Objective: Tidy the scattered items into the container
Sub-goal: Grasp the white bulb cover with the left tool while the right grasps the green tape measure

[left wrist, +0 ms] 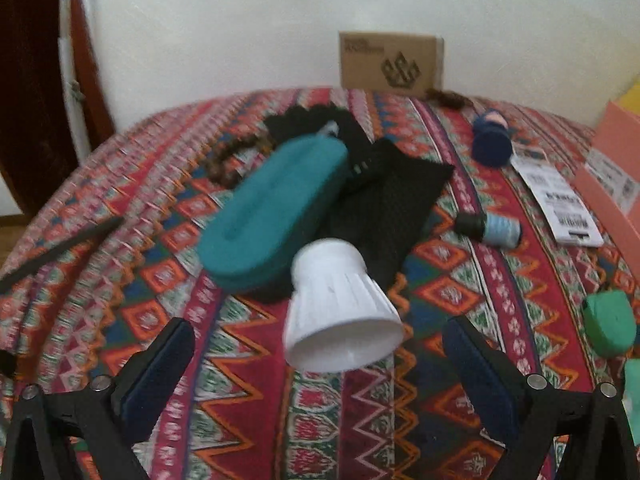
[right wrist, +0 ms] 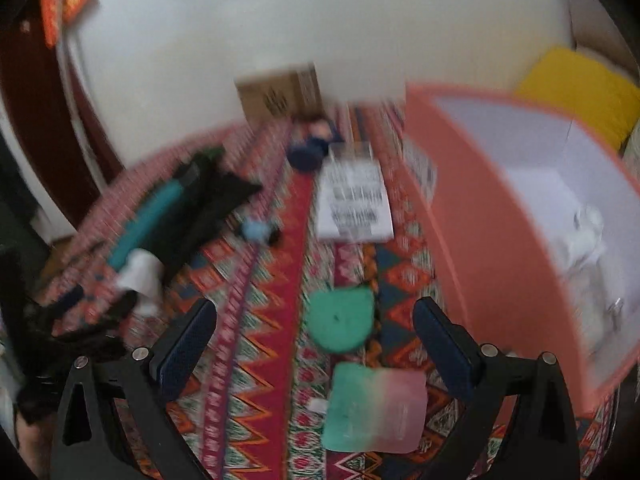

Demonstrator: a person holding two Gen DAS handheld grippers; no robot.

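My left gripper (left wrist: 318, 354) is open just in front of a white ribbed cup-like item (left wrist: 340, 306) lying on its side on the patterned cloth (left wrist: 240, 400). Behind it lie a teal case (left wrist: 272, 208) on a black cloth (left wrist: 396, 200), a small blue-labelled bottle (left wrist: 490, 228) and a dark blue doll (left wrist: 491, 138). My right gripper (right wrist: 314, 338) is open above a green round pouch (right wrist: 340, 324) and a green-pink packet (right wrist: 376, 408). The pink box (right wrist: 480, 248) stands to the right and holds white items.
A white paper tag (left wrist: 556, 200) lies near the pink box (left wrist: 616, 176). A cardboard box (left wrist: 390, 64) leans on the back wall. A brown hair tie (left wrist: 230, 160) and a black stick (left wrist: 60, 248) lie at the left. The green pouch (left wrist: 610, 324) shows at the right edge.
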